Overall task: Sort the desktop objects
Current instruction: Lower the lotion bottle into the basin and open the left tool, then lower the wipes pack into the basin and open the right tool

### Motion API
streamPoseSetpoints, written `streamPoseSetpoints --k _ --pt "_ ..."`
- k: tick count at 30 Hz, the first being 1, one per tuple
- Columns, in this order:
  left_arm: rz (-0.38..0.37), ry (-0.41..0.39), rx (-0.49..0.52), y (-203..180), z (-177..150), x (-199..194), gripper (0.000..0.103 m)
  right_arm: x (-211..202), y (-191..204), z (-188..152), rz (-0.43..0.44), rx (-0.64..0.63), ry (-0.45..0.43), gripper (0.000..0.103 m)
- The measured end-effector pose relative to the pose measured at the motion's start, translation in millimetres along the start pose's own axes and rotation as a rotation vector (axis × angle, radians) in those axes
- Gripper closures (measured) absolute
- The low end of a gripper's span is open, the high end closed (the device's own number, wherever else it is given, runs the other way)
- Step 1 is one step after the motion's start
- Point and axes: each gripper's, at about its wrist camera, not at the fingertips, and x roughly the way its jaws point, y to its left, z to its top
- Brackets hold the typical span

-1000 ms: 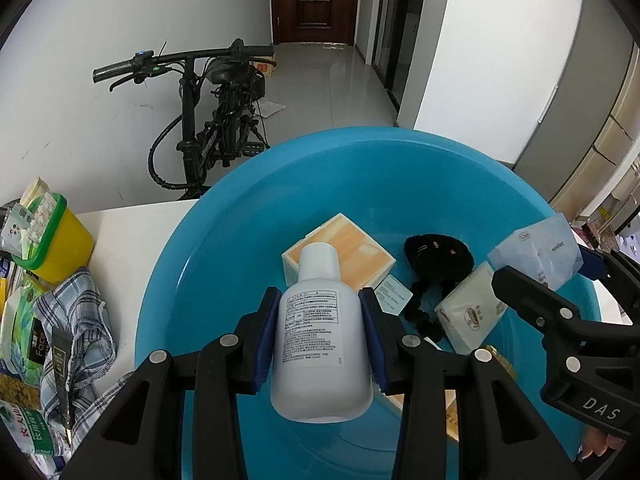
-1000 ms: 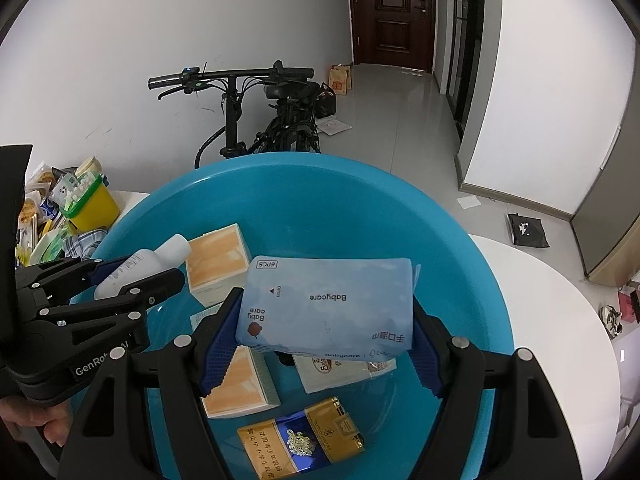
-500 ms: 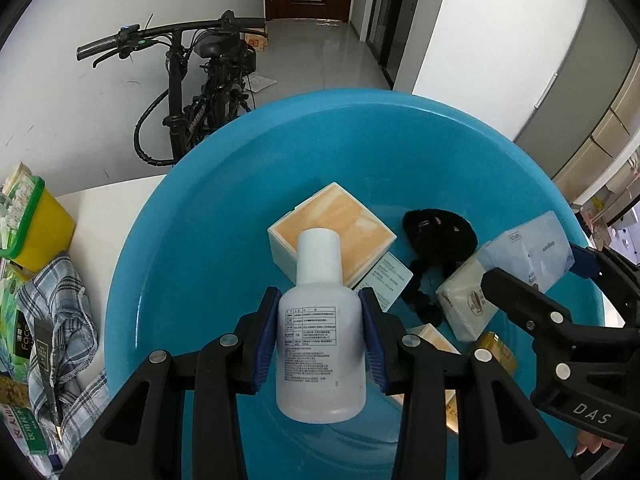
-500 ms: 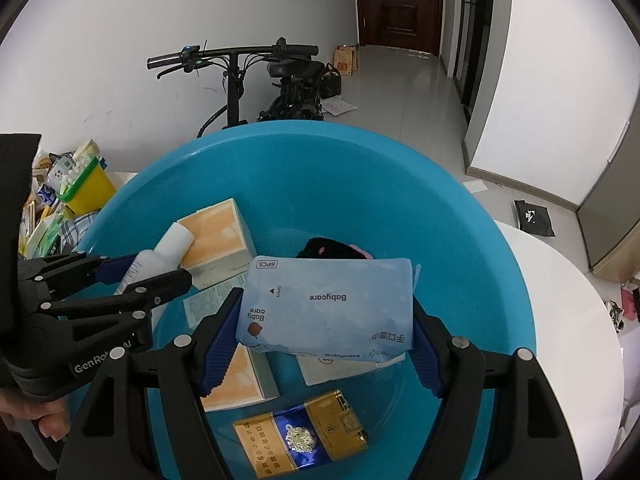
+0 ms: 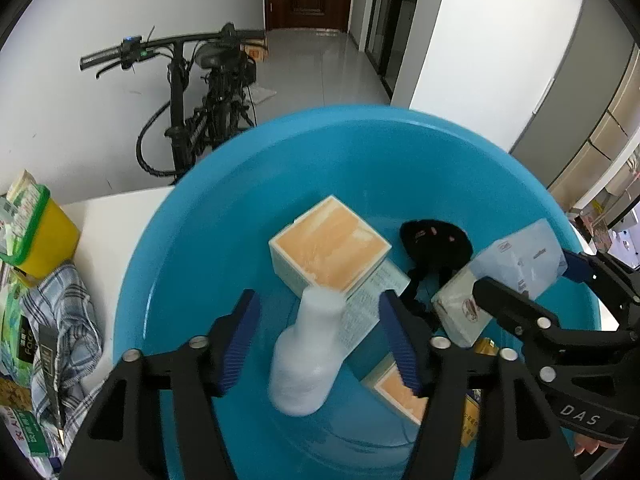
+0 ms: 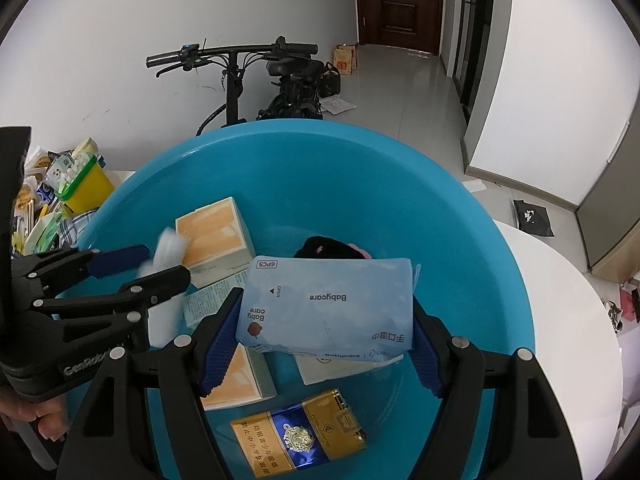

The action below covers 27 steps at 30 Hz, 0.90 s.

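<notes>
White bottle (image 5: 306, 354) no longer clamped, loose and blurred between opening left tongs (image 5: 320, 338).

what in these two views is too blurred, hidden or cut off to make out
- White bottle, left wrist view: motion-blurred between the opening jaws of the left gripper; label unreadable.
- White packet, right wrist view: mostly hidden under the wipes pack clamped in the right gripper.
- Lower orange box, left wrist view: partly behind a finger.

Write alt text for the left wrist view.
The left gripper is opening over a blue basin, and a blurred white bottle sits free between its fingers. An orange-topped box lies beyond.
</notes>
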Motion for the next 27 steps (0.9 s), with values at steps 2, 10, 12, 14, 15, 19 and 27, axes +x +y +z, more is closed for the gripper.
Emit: streamPoseSetpoints --k 2,10,12,14,15,19,27 --pt "-0.001 -0.007 0.0 0.5 1.2 -2.2 0.033 0.0 0.3 0.1 -0.001 -0.001 0.0 0.03" --pt "0.009 -0.008 -0.001 -0.4 2.0 -3.5 0.032 0.5 1.3 -0.7 -0.001 -0.001 0.005 0.03" --pt "0.011 -0.008 0.002 -0.4 1.8 -3.3 0.032 0.9 1.4 -0.6 0.001 0.0 0.008 0.03" --pt "0.014 -0.011 0.006 -1.6 1.0 -4.4 0.032 1.2 1.1 -0.5 0.002 0.003 0.012 0.028" --pt "0.017 -0.013 0.007 -2.2 0.2 -4.9 0.032 1.7 0.9 -0.4 0.0 0.004 0.013 0.028" --pt "0.029 -0.015 0.004 -0.5 1.2 -4.9 0.031 4.1 1.7 -0.6 -0.028 -0.006 0.028 0.023" --pt "0.038 -0.037 0.001 0.8 2.8 -10.3 0.028 0.6 -1.5 1.2 -0.042 0.003 0.007 0.014"
